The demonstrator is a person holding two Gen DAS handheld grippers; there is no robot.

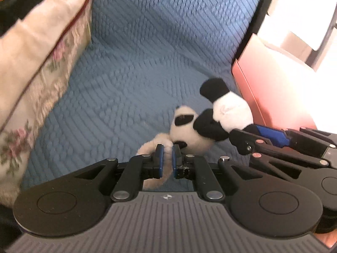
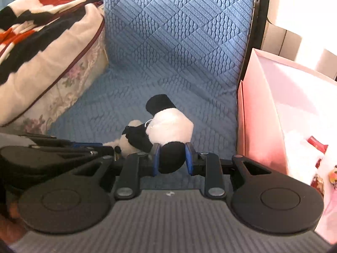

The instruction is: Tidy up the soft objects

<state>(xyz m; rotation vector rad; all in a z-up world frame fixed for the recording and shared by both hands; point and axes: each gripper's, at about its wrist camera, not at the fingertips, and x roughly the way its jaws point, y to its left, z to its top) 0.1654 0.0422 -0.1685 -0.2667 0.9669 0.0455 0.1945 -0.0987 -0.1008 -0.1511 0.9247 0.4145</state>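
Note:
A small black-and-white panda plush [image 1: 210, 118] is held over the blue quilted seat [image 1: 126, 73]. My left gripper [image 1: 166, 150] is shut on a beige soft strip [image 1: 160, 179] of the plush beside its head. My right gripper [image 2: 171, 155] is shut on the panda's black limb [image 2: 171, 158]; the panda's white body [image 2: 170, 126] lies just beyond the fingers. The right gripper also shows in the left wrist view [image 1: 252, 137], at the panda's far end. The left gripper shows at the left of the right wrist view [image 2: 84, 147].
A floral cushion [image 1: 42, 73] leans at the left, with a red, black and white blanket [image 2: 31, 21] over it. A pink open box [image 2: 284, 116] stands at the right, with some small items inside. A black frame edge [image 2: 256, 21] borders the seat back.

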